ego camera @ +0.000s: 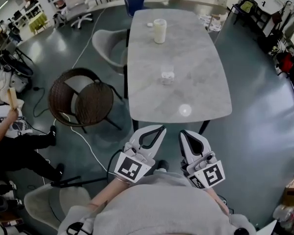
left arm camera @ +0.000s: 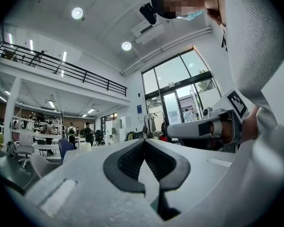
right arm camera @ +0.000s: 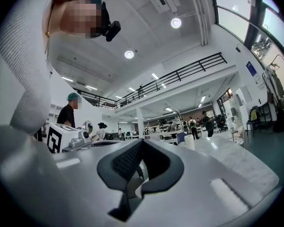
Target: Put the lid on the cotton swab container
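The left gripper (ego camera: 158, 129) and right gripper (ego camera: 184, 133) are held with jaws closed, empty; a white container (ego camera: 159, 31) is seen well ahead.

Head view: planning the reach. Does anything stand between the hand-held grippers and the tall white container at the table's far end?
Yes: a small clear object sits mid-table, roughly on the line from the left hand-held gripper and right hand-held gripper to the container. Nothing else visible does.
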Motion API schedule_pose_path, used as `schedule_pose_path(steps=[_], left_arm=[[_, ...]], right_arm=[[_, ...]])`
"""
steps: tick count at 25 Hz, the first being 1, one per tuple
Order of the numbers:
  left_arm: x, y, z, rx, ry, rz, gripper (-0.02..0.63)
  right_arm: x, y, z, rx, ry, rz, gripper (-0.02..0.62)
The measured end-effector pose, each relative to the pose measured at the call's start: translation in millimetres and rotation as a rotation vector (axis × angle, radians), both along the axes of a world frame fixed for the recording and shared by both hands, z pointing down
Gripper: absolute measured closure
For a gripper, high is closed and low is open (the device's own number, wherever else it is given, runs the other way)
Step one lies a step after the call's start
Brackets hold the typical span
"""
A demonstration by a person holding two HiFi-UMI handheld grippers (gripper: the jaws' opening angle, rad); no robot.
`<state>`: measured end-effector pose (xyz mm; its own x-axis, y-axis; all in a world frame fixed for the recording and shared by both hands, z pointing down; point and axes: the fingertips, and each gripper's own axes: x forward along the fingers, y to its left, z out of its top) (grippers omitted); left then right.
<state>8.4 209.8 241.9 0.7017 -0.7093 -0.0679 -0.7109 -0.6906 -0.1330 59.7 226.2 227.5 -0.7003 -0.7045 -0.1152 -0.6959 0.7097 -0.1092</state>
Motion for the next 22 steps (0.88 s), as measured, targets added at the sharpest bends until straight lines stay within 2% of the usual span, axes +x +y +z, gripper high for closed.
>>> schedule_pose_path(steps=[7,11,17,22], left_arm=[[18,-18,1,-0.014,0.004,-0.021,0.609],[15,-21,3,-0.035,0.025,-0.030,0.608],[13,-22,-5,-0.004,-0.007,-0.019,0.609],[19,-25,-10,0.012,-0.012,-0.023,0.609]], right_arm=[[17,-25,13,-0.035,0.026,-0.036,0.595],[13,-26,12,-0.027,0.014,-0.049,0.595],[3,-19,2,-0.047,-0.031,-0.055,0.594],[20,-27,-2,0.002,-0.037,-0.037,0.595]])
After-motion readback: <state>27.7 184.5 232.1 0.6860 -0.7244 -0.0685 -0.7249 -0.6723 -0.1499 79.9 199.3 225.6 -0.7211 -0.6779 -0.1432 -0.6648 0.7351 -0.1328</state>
